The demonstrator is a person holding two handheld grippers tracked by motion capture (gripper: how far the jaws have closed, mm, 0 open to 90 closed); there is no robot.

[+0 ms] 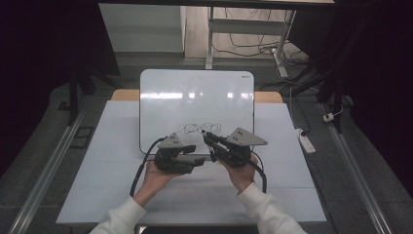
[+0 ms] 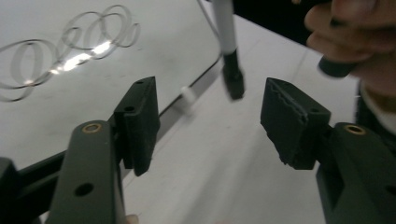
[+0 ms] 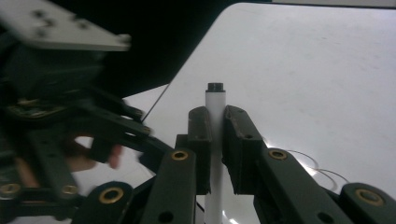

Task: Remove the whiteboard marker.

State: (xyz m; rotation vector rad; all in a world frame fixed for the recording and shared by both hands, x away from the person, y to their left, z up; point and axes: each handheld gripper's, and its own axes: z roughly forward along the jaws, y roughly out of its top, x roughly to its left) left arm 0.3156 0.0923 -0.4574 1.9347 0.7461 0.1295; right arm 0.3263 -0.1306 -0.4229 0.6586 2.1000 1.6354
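Right gripper view has the right gripper (image 3: pixel 215 140) clamped on a white marker (image 3: pixel 215 100), its dark end poking up between the two black jaws, with the whiteboard (image 3: pixel 327 74) behind it. From the high view that gripper (image 1: pixel 210 139) sits over the board's near edge (image 1: pixel 195 97), just below the looped scribbles (image 1: pixel 199 128), while the left gripper (image 1: pixel 197 160) is just beside it, low over the surface (image 1: pixel 107 185). Left gripper view shows the left gripper (image 2: pixel 208 119) with its jaws partly open and nothing between the pads; the marker's black end (image 2: pixel 232 81) hangs just ahead of the gap, not yet inside it. The step in hand looks like a meeting of the two tools at the marker's end, perhaps to cap it or take it over. To do it well, keep the right grip firm and the marker steady, bring the left jaws on until the black end lies squarely between the pads, and close only then. Approach along the marker's line, not across it, so the pen is not levered out of the grip. Closing early would knock the tip aside
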